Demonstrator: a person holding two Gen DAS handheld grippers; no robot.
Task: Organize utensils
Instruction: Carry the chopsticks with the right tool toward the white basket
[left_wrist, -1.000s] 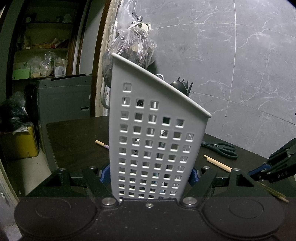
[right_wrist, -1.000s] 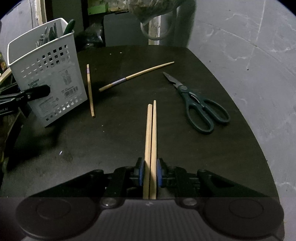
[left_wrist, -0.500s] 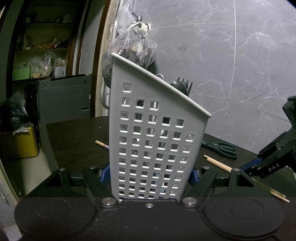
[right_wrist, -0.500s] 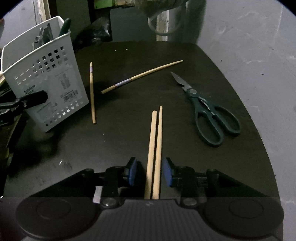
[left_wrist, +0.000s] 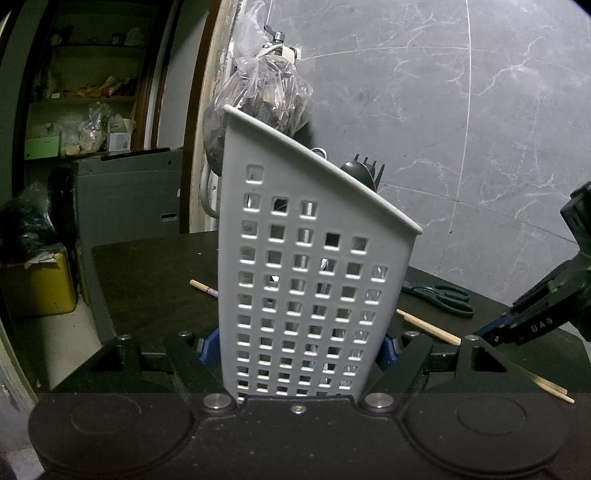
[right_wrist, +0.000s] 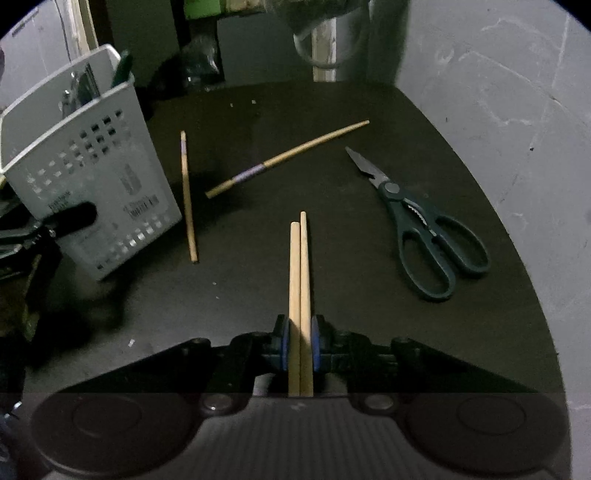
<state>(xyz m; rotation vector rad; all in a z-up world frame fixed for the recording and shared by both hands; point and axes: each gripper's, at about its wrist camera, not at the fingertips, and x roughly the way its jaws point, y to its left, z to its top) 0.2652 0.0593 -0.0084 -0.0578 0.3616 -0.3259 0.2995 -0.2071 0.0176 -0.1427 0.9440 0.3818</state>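
Note:
My left gripper (left_wrist: 299, 350) is shut on the white perforated utensil holder (left_wrist: 306, 280), which is tilted and holds dark utensils; it also shows at the left of the right wrist view (right_wrist: 88, 177). My right gripper (right_wrist: 300, 341) is shut on a pair of wooden chopsticks (right_wrist: 299, 280) pointing forward over the black table (right_wrist: 351, 332). Two loose chopsticks lie on the table: one beside the holder (right_wrist: 187, 195), one with a purple band further back (right_wrist: 288, 158). Green-handled scissors (right_wrist: 424, 229) lie to the right.
A grey marble wall (left_wrist: 461, 129) stands behind the table. A plastic bag (left_wrist: 258, 96) hangs by the door frame behind the holder. A grey cabinet (left_wrist: 125, 199) and a yellow box (left_wrist: 37, 284) stand off the table's left edge.
My right gripper opened half a second ago and has closed again on the pair of chopsticks, now raised off the table. The left gripper and holder have not moved.

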